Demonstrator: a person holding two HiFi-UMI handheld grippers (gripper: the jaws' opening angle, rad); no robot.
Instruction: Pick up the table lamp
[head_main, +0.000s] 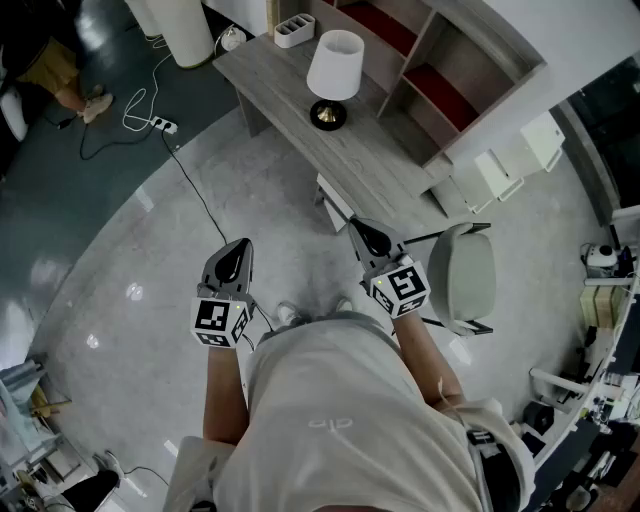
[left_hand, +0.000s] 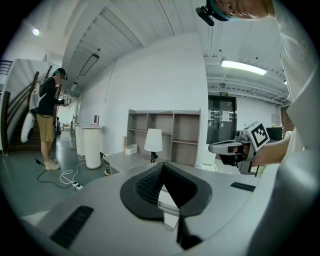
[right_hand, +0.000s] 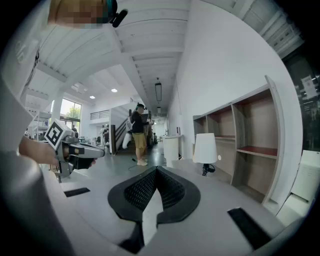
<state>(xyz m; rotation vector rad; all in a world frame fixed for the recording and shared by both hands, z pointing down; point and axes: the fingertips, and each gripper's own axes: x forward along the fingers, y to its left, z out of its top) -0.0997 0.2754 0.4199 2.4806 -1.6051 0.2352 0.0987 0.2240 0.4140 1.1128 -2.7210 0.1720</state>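
Note:
The table lamp (head_main: 334, 68), with a white shade and a black base, stands on a grey wooden desk (head_main: 380, 165) some way ahead of both grippers. It appears small in the left gripper view (left_hand: 153, 141) and in the right gripper view (right_hand: 205, 149). My left gripper (head_main: 240, 247) is held over the floor, pointing towards the desk, its jaws (left_hand: 162, 165) together with nothing between them. Beside it my right gripper (head_main: 358, 227) points the same way, jaws (right_hand: 156, 168) shut and empty. Neither gripper touches the lamp.
An open shelf unit (head_main: 440, 75) stands behind the desk. A white box (head_main: 293, 30) sits at the desk's far end, and a white cylinder stand (head_main: 183, 30) is beyond it. A pale chair (head_main: 462, 276) is at my right. A power strip (head_main: 160, 125) with cable lies on the floor. A person (left_hand: 47, 117) stands far left.

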